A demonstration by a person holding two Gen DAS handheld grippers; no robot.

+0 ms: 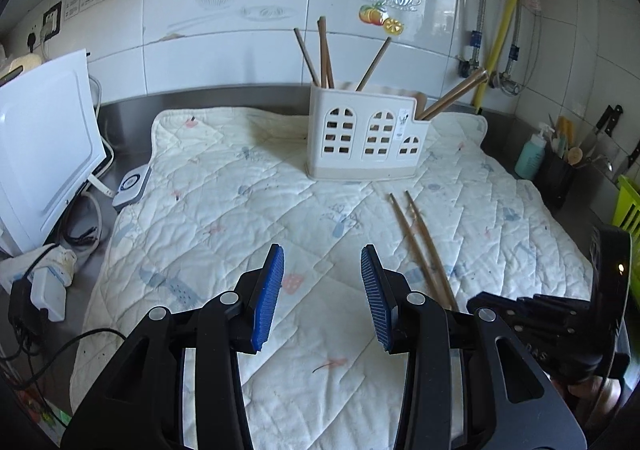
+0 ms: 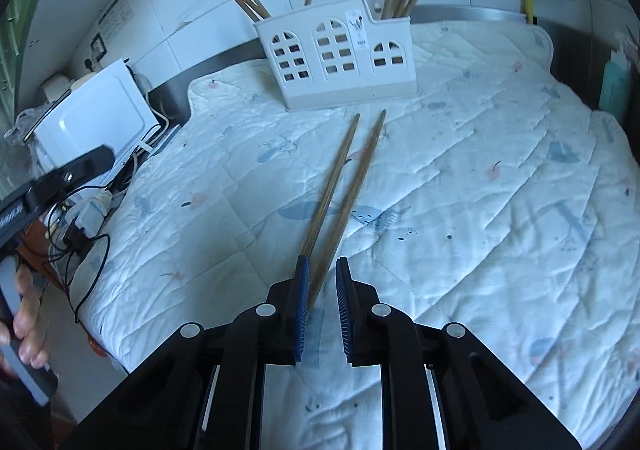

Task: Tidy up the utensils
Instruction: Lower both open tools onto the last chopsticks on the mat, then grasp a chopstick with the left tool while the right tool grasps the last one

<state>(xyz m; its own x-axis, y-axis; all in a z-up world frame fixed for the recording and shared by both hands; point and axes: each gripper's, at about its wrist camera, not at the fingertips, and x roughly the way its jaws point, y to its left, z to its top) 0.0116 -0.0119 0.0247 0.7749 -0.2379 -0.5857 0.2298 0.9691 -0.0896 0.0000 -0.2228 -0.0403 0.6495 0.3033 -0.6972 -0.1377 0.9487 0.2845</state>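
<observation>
A white utensil holder (image 1: 362,138) with window cut-outs stands at the back of a quilted mat (image 1: 224,218) and holds several wooden chopsticks. It also shows in the right wrist view (image 2: 336,58). Two loose chopsticks (image 1: 420,246) lie on the mat in front of it. My left gripper (image 1: 322,298) is open and empty above the mat, left of the loose pair. My right gripper (image 2: 321,308) is around the near ends of the two chopsticks (image 2: 344,186), its jaws narrowed with a small gap; the chopsticks lie between the blue pads (image 2: 303,306).
A white appliance (image 1: 44,146) and tangled cables (image 1: 52,282) sit to the left of the mat. A teal soap bottle (image 1: 530,154), a black utensil pot (image 1: 560,178) and knives stand at the right. A tiled wall runs behind the steel counter (image 1: 128,118).
</observation>
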